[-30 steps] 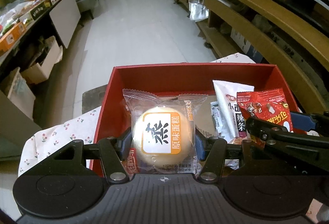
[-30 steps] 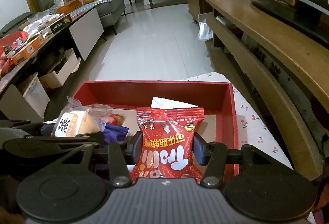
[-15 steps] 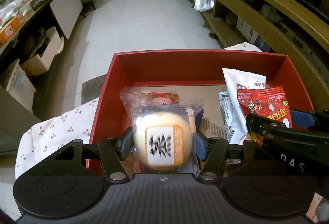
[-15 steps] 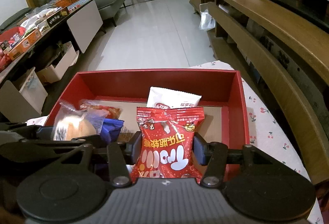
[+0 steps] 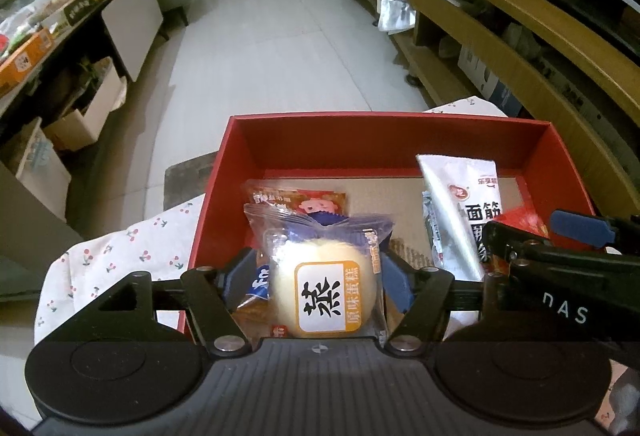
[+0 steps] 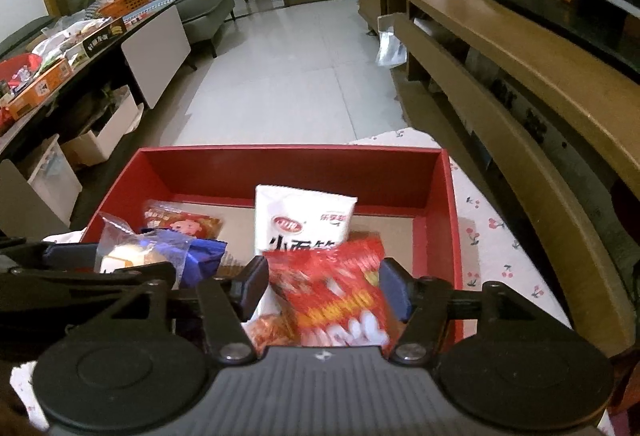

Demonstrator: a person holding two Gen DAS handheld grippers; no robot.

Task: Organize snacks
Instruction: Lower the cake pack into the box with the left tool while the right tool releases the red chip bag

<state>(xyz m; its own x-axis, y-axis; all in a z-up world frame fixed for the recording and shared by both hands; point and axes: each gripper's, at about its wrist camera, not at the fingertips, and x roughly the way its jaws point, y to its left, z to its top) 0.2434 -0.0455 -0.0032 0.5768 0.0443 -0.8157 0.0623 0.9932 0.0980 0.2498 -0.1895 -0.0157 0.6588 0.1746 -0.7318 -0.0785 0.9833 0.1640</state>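
**Both tongs loaded over the red box**

Left tongs (image 5: pixel 320 272) clenched on a clear-wrapped cake (image 5: pixel 324 290), held above the near left part of the red box (image 5: pixel 384 148). Right tongs (image 6: pixel 324 286) clenched on a red snack bag (image 6: pixel 340 296), blurred, over the near right part. Inside the box: a white noodle-snack pack (image 6: pixel 302 222) leaning upright, an orange packet (image 5: pixel 296 202) flat behind the cake, a blue wrapper (image 6: pixel 200 256). Box sits on a cherry-print cloth (image 5: pixel 120 256) covering the counter.
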